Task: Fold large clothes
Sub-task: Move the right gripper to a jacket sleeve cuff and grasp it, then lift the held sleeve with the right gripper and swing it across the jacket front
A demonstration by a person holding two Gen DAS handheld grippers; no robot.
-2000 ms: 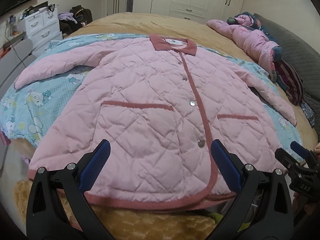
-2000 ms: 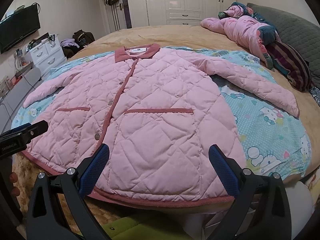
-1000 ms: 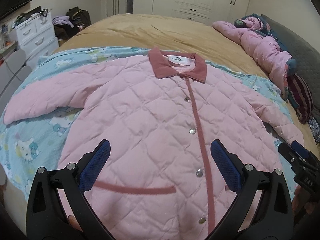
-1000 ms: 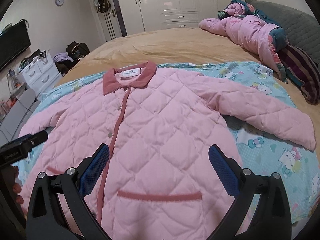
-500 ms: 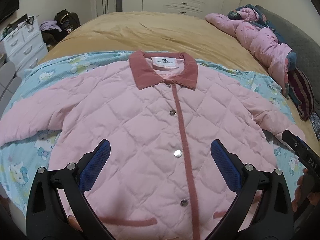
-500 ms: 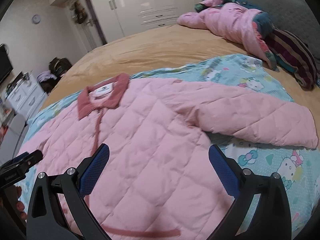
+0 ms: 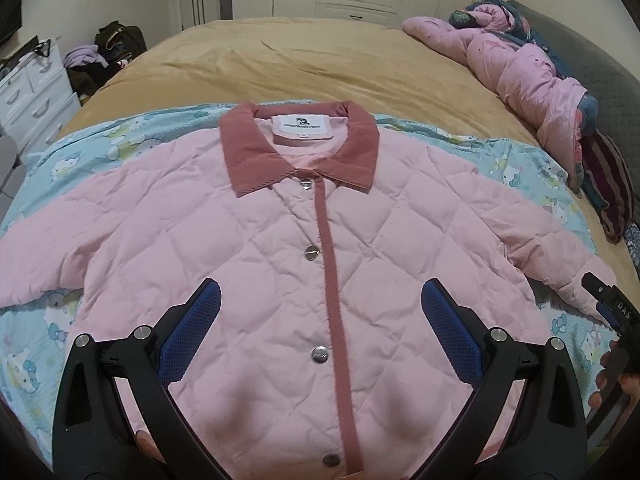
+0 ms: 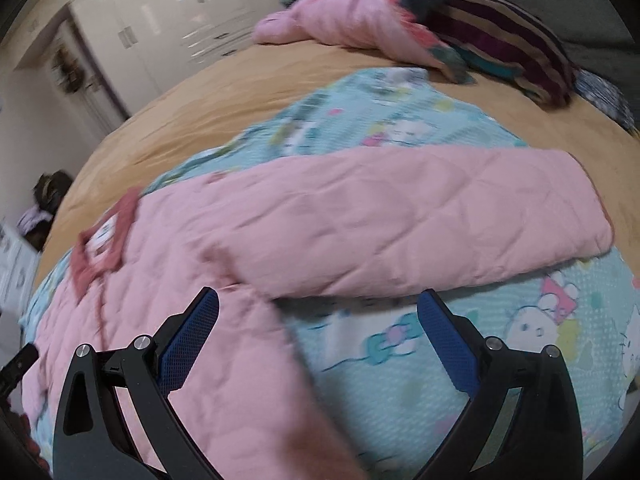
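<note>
My left tool [image 7: 320, 312] hangs open over the chest of the pink quilted jacket with a dusty-rose collar [image 7: 280, 248], which lies flat, snapped shut, on the blue cartoon-print blanket [image 7: 80, 148]. My right tool [image 8: 318, 322] gapes empty beside its outstretched right sleeve [image 8: 400, 220] (blurred). No fold made yet; sleeves and body all remain, I judge.

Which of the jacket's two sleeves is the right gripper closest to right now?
The sleeve just ahead of the open right gripper, on the cartoon-print blanket.
</note>
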